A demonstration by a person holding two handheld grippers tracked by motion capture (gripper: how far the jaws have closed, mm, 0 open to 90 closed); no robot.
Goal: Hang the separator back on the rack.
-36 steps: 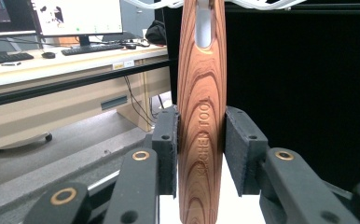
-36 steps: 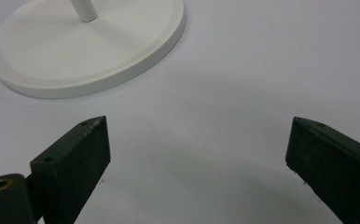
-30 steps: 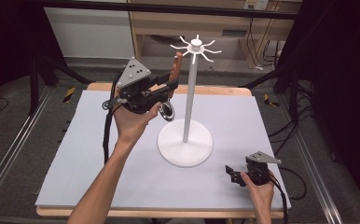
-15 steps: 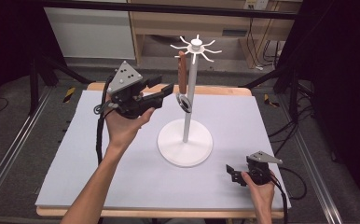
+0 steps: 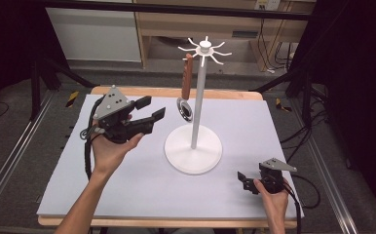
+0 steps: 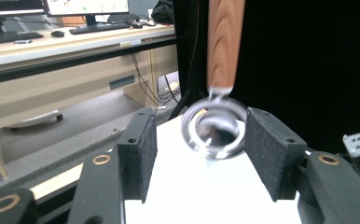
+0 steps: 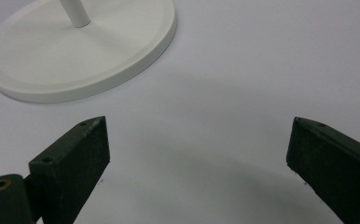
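I've got the left gripper (image 5: 149,109) up off the bench (image 5: 283,126), jaws spread wide and gripping nothing. Ahead of it a wooden-handled utensil (image 5: 187,78) hangs from one hook of the white stand (image 5: 194,155), handle up, shiny metal round head (image 6: 214,128) down, just beside the pole. In the left gripper view that head sits framed between my two pads (image 6: 144,154), but beyond them and apart from both; it looks blurred. Over on my right, the right gripper (image 5: 245,182) rests low near the front corner of the white mat (image 5: 103,180), jaws parted, empty. Its own view shows bare mat between them and the stand's round base (image 7: 99,56) ahead.
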